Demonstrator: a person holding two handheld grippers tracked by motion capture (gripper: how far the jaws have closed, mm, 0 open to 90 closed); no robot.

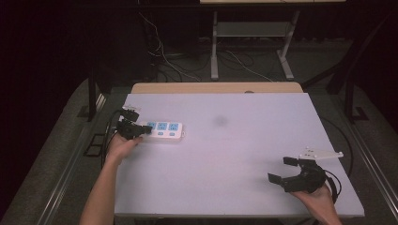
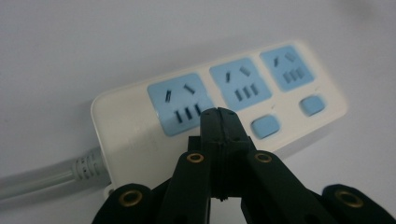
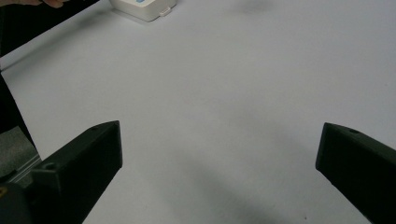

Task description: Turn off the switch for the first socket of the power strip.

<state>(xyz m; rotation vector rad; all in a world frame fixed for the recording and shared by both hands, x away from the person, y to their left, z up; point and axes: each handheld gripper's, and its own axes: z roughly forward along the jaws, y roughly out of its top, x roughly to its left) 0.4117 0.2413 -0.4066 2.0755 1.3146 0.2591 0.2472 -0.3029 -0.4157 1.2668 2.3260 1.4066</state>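
In the high view, a white power strip (image 1: 162, 130) lies on the pale tabletop (image 1: 225, 154) in the left part of the frame, a little above the middle height, with its long side running from left to right. It has three light blue socket faces in a row, and under each of them a small blue switch. The left gripper (image 1: 141, 131) is at the left end of the strip, held by the person's left hand (image 1: 123, 146), whose forearm enters from the bottom left of the frame. In the left gripper view, the two black jaws are pressed together with nothing between them, and their joined tip (image 2: 219, 116) stands over the lower right corner of the nearest blue socket face (image 2: 180, 103), just beside the place where the first switch would be (whether the tip really touches the strip, I cannot tell). In this view a grey cable (image 2: 46, 175) leaves the strip at the lower left of the frame. The right gripper (image 1: 281, 171) is in the lower right of the high view, well apart from the strip, held by the right hand (image 1: 319, 199) near the tabletop edge. Its jaws stand wide apart and hold nothing; in the right gripper view they rise at the lower left and lower right corners, with bare tabletop between them and one end of the strip at the upper left.
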